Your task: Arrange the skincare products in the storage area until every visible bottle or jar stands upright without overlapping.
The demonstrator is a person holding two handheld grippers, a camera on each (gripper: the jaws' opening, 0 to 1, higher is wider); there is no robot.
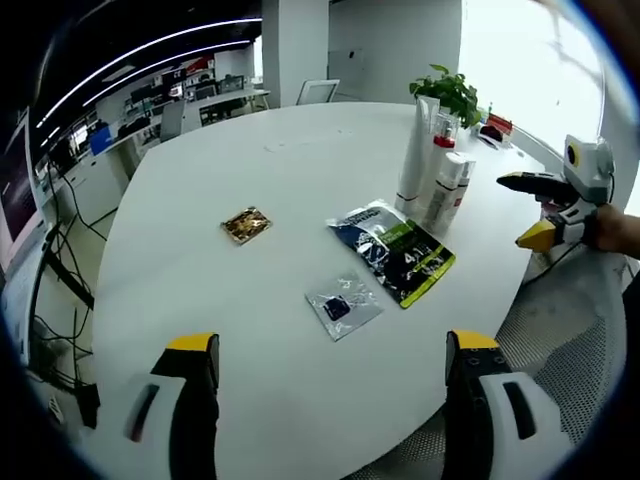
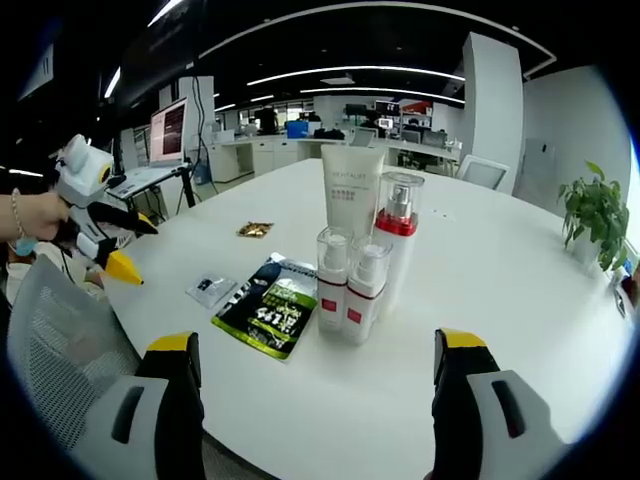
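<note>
**Bottles upright, both tongs wide and empty**

On the white table (image 2: 520, 300), left to right in the right gripper view: a gold packet (image 2: 255, 230), a small clear sachet (image 2: 211, 289), a dark green pouch (image 2: 268, 305) lying flat, then the bottles (image 2: 350, 285), standing upright and close together with a tall tube (image 2: 352, 190) behind. They stand straight ahead of the right gripper (image 2: 315, 385), the nearer one. The left gripper (image 1: 335, 385) is also open, holding nothing; the pouch lies just beside the bottles.
</note>
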